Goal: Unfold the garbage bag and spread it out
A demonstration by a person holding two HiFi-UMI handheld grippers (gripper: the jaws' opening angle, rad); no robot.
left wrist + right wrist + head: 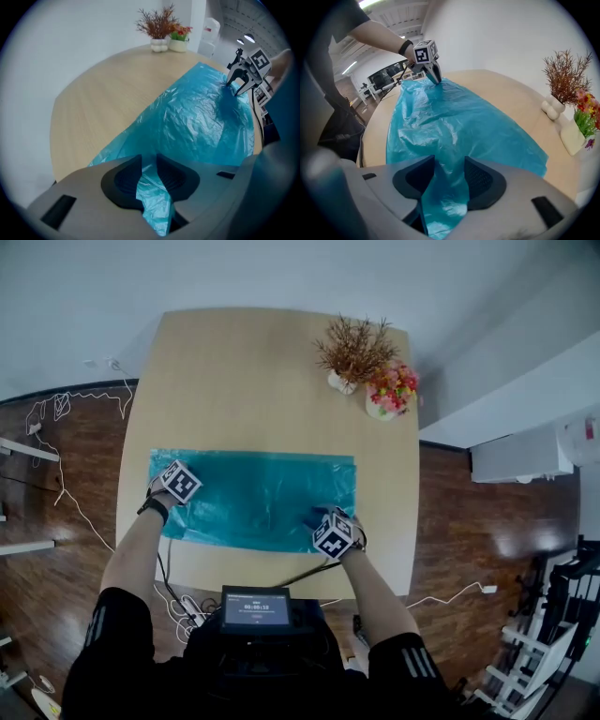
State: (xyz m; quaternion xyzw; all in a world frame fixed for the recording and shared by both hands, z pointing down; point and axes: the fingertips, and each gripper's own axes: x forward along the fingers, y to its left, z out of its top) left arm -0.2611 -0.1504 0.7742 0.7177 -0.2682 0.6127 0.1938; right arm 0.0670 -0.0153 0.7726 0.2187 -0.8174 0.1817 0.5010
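1. One teal garbage bag (pixel 253 498) lies mid-frame in the head view, a long rectangle with its long axis running left to right.
2. Its thin plastic film is glossy and crinkled.
3. At its left end the left gripper (pixel 149 161) pinches a fold.
4. The right gripper (pixel 449 164) stands spread, with film loose between its jaws.
5. A smooth, pale wooden table (pixel 272 371) lies beneath.

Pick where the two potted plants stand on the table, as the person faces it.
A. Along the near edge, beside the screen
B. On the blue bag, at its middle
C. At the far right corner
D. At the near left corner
C: the dried-twig pot and the flower pot stand together at the table's far right corner, beyond the garbage bag and clear of it.
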